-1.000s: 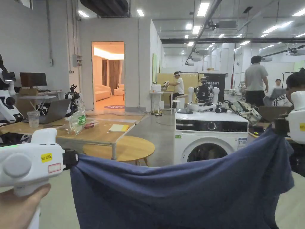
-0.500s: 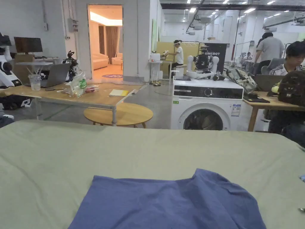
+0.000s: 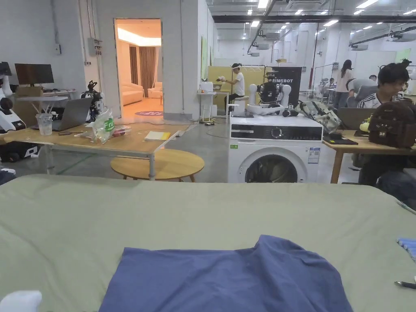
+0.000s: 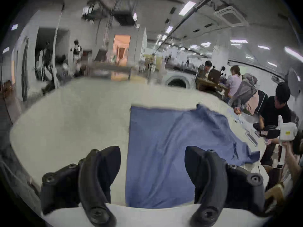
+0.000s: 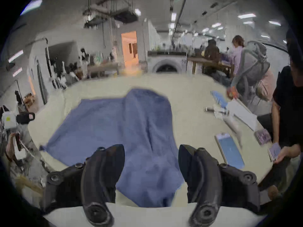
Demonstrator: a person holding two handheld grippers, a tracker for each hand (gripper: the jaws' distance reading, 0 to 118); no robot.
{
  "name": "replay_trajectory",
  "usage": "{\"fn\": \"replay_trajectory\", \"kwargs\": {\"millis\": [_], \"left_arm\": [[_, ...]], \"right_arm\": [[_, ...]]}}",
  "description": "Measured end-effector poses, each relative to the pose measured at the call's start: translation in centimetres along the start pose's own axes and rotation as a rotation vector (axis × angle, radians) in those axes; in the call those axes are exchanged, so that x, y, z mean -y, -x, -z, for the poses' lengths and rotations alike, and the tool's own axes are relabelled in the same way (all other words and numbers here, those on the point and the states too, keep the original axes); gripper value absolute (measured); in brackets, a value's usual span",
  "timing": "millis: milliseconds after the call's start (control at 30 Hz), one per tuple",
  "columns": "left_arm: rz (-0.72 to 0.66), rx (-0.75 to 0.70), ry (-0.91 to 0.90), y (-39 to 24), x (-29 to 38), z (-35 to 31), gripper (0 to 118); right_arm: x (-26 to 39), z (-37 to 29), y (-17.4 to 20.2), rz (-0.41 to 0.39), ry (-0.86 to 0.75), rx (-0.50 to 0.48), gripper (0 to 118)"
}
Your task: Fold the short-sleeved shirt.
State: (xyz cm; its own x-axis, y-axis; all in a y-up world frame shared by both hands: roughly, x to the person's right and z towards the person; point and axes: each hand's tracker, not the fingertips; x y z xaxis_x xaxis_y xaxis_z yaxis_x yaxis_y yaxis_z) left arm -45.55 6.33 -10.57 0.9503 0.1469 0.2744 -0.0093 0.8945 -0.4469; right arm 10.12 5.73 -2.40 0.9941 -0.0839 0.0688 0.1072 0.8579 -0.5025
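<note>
The blue short-sleeved shirt [image 3: 227, 280] lies spread on the pale green table cover [image 3: 203, 211], with one part humped up at its far right edge. My left gripper [image 4: 152, 156] hovers open over the shirt's [image 4: 172, 148] left edge, nothing between its jaws. My right gripper [image 5: 150, 150] is open too, above the near right part of the shirt [image 5: 123, 129]. A white corner of the left gripper's housing [image 3: 20, 300] shows at the bottom left of the head view.
A phone [image 5: 229, 150], pens [image 3: 406, 245] and small items lie on the table's right side, where a person's hand [image 5: 282, 153] reaches in. Beyond the far edge stand a washing machine [image 3: 274, 152], a round wooden table [image 3: 158, 164] and desks with people.
A second ago both grippers held the shirt up in the air by its edge. Now the shirt lies on the table and both grippers are open and off it.
</note>
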Motion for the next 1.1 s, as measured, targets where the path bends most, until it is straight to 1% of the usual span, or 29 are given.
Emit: {"fn": "replay_trajectory", "kwargs": {"millis": [67,100,167,200,233,267,300,333,367,400,433,567,667,700,767,800,833,900,1100], "left_arm": [[0.051,0.001,-0.106,-2.8,-1.9,-0.3,82],[0.069,-0.01,-0.157,-4.1,-2.8,-0.3,82],[0.107,0.011,-0.207,-6.2,-3.7,-0.4,82],[0.116,0.05,-0.226,-7.1,-4.0,-0.5,81],[0.119,0.075,-0.238,-7.7,-4.2,-0.6,75],[0.117,0.08,-0.237,-8.4,-4.3,-0.6,64],[0.123,0.075,-0.236,-9.0,-4.3,-0.6,45],[0.138,0.084,-0.243,-9.4,-4.3,-0.6,14],[0.142,0.084,-0.237,-9.8,-4.1,-0.6,0],[0.142,0.084,-0.238,-10.1,-3.8,-0.7,0],[0.149,0.098,-0.252,-10.2,-3.7,-0.6,0],[0.146,0.114,-0.209,-9.6,-3.1,-0.8,0],[0.128,0.121,-0.176,-7.4,-2.6,-1.1,0],[0.098,0.156,-0.118,-6.1,-2.4,-1.4,1],[0.037,0.166,-0.015,-3.4,-1.1,-1.7,38],[0.019,0.129,0.01,-2.0,0.0,-1.8,50],[0.018,0.087,0.028,-1.1,0.8,-2.1,53],[0.018,-0.003,0.089,0.9,3.1,-2.4,53],[-0.065,-0.037,0.28,3.9,8.8,-1.1,53]], "right_arm": [[-1.5,-0.1,1.7,0.053,-0.074,-0.065,70],[-2.2,0.0,2.7,0.055,-0.103,-0.097,70],[-2.7,0.3,4.5,0.03,-0.136,-0.104,70],[-3.0,0.6,5.4,0.008,-0.143,-0.102,68],[-3.0,0.7,6.2,-0.008,-0.151,-0.099,57],[-3.0,0.9,7.0,-0.027,-0.162,-0.103,43],[-3.0,1.0,7.7,-0.038,-0.167,-0.105,29],[-2.9,1.1,8.2,-0.04,-0.166,-0.105,16],[-2.8,1.3,8.6,-0.046,-0.164,-0.114,10],[-2.6,1.5,8.8,-0.047,-0.163,-0.124,2],[-2.5,1.6,9.0,-0.044,-0.163,-0.124,0],[-2.2,1.7,9.1,-0.022,-0.166,-0.137,0],[-2.0,1.5,8.6,-0.022,-0.161,-0.143,0],[-1.9,1.3,8.3,-0.028,-0.158,-0.149,0],[-1.6,0.7,7.8,-0.039,-0.151,-0.159,0],[-1.2,0.5,7.6,-0.044,-0.144,-0.168,0],[-0.9,0.4,7.5,-0.042,-0.141,-0.169,0],[-0.3,0.4,7.2,-0.034,-0.111,-0.18,0],[0.9,0.8,7.5,-0.042,-0.053,-0.187,0]]}}
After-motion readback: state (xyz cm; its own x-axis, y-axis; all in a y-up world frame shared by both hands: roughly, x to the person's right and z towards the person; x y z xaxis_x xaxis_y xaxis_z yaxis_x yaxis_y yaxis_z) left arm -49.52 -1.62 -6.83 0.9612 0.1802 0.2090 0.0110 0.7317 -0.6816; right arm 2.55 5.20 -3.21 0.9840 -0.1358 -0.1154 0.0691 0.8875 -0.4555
